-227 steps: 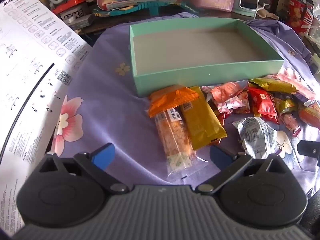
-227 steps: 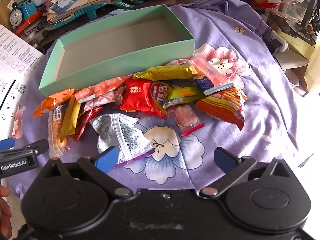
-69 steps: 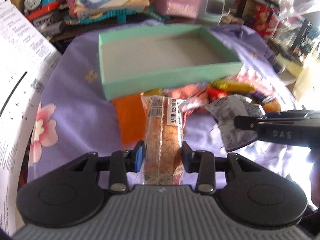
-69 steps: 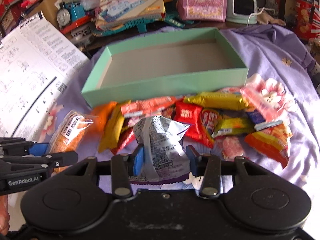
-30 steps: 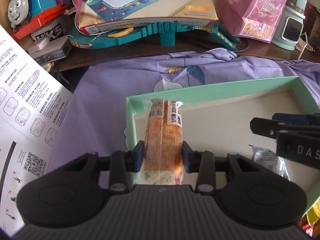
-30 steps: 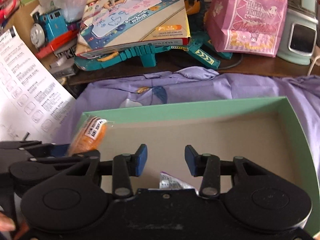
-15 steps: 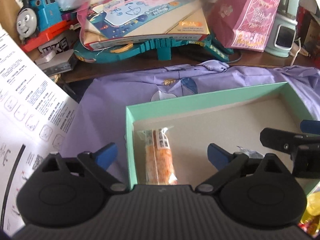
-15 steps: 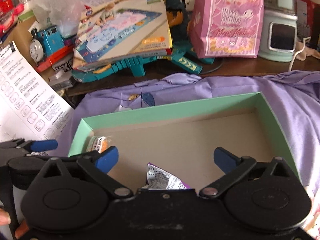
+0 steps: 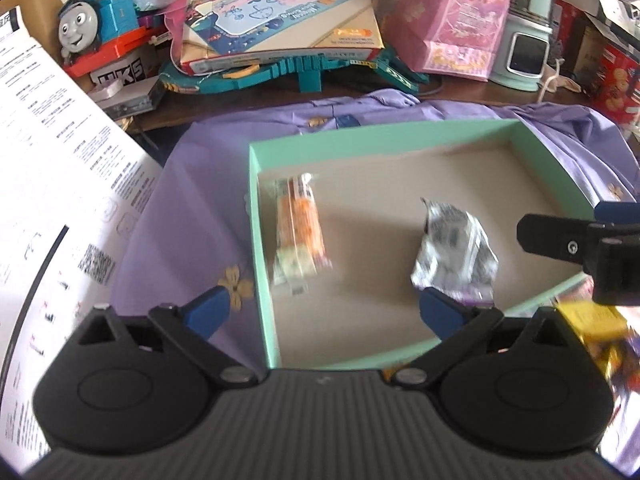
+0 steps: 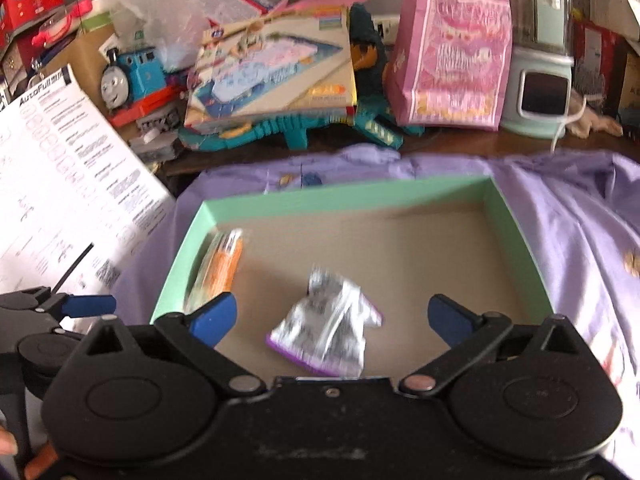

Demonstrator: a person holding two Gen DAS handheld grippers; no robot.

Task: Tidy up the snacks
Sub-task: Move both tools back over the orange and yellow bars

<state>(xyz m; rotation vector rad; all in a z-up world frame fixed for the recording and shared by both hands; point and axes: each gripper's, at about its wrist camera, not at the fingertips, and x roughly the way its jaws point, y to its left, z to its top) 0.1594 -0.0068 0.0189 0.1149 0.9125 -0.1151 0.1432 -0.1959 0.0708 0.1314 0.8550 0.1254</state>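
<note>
1. The left wrist view shows a few snacks (image 9: 592, 320) outside the green box (image 9: 256, 240), by its near right corner; the right wrist view does not show them. The right wrist view shows a fingertip at its lower left edge.
2. One second ago the left gripper (image 9: 324, 308) clamped the orange snack bar (image 9: 300, 232) and the right gripper (image 10: 332, 316) was nearly closed over the silver packet (image 10: 328, 332). Now both pairs of fingers stand wide apart and hold nothing.
3. Both snacks lie inside the box on the purple cloth (image 9: 180, 208).
4. The bar lies by the left wall, its long axis along this wall, pointing to the far side. The packet lies crumpled near the middle, well apart from the bar.
</note>
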